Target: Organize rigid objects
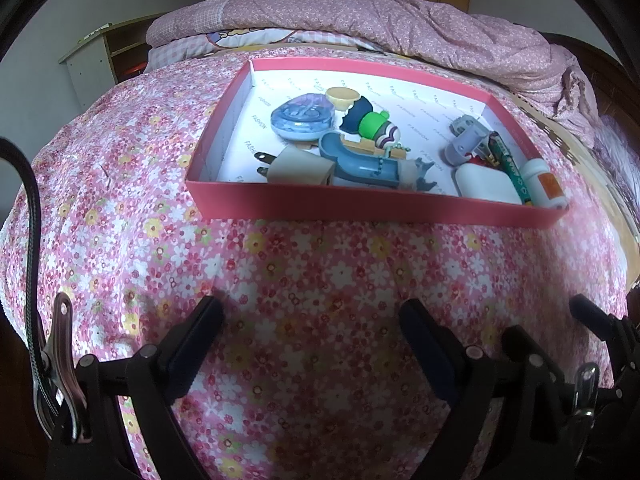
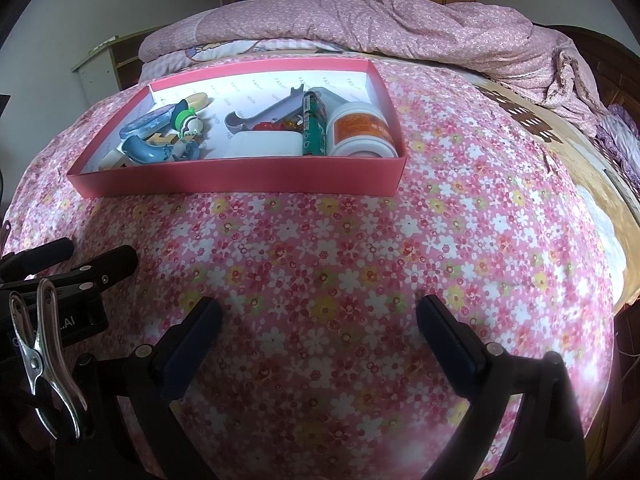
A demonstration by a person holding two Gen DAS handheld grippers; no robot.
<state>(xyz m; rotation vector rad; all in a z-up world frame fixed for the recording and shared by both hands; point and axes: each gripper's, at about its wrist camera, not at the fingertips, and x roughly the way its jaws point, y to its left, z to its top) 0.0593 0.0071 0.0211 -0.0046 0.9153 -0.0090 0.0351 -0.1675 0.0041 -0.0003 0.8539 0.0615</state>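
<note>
A shallow red box lies on the floral bedspread and holds several rigid objects. Among them are a blue round case, a white charger plug, a green-capped figure, a blue slide toy, a white case, a green tube and a white jar with an orange label. My left gripper is open and empty, well in front of the box. My right gripper is open and empty too.
The pink floral bedspread covers the bed. A crumpled pink quilt lies behind the box. A wooden shelf stands at the far left. The other gripper shows at the right edge and the left edge.
</note>
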